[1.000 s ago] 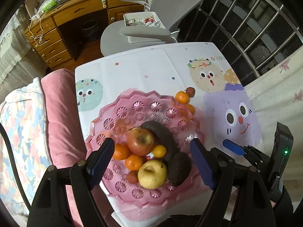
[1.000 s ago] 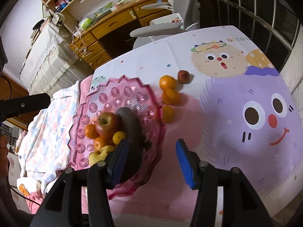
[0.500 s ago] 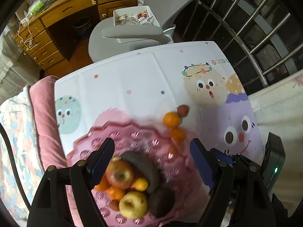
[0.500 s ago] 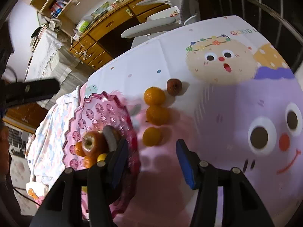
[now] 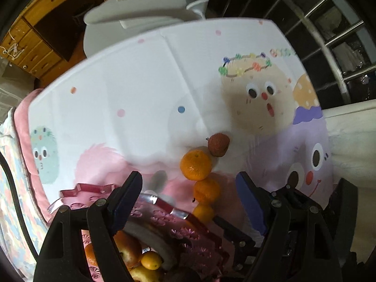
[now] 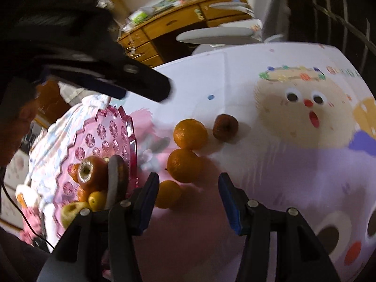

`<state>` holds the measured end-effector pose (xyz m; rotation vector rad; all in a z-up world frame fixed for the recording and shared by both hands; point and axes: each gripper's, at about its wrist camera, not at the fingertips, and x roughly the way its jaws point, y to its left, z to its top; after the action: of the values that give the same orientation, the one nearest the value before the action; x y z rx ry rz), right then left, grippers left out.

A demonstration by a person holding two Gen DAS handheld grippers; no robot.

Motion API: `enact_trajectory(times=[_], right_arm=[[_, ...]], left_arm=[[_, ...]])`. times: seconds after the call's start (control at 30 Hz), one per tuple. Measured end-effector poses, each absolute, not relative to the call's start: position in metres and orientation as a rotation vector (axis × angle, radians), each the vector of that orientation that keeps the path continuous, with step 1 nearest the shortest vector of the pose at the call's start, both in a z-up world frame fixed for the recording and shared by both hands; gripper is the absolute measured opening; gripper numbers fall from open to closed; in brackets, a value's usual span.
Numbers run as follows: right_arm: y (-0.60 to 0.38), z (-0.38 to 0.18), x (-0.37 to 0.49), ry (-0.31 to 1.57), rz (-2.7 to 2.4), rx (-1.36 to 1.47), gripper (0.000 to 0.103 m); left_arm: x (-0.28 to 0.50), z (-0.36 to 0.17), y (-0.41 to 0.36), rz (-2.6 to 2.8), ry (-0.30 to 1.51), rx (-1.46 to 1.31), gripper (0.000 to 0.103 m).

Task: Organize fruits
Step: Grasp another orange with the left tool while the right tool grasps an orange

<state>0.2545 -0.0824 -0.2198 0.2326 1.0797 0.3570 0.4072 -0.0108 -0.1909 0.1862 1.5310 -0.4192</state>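
Three tangerines lie in a row on the cartoon tablecloth: the far one, the middle one and the near one. A small brown fruit lies beside the far one. My right gripper is open and empty, just short of the middle tangerine. The pink plate at the left holds an apple, an avocado, a pear and small citrus. My left gripper is open and empty above the plate's rim, with the far tangerine ahead of it.
A grey office chair stands beyond the table's far edge, with a wooden desk behind it. Window bars run along the right. A pink cushion and a patterned quilt lie to the left of the table.
Both grippers have moved forward and lower toward the loose tangerines. The plate has slid toward the bottom left of both views. Both grippers stay open.
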Motion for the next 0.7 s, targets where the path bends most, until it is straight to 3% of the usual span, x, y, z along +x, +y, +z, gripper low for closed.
enact_trajectory(times=[0.37,0.7], right_arm=[[-0.078,-0.239,0.257,1.045,0.464,0.179,0.053],[-0.086,-0.248,0.265,1.036,0.458,0.269,0.051]], left_arm=[[0.409,-0.236,-0.035,-0.428,1.632,0.211,0.064],[0.413,-0.261,-0.043,-0.420,1.669,0.230,0.042]])
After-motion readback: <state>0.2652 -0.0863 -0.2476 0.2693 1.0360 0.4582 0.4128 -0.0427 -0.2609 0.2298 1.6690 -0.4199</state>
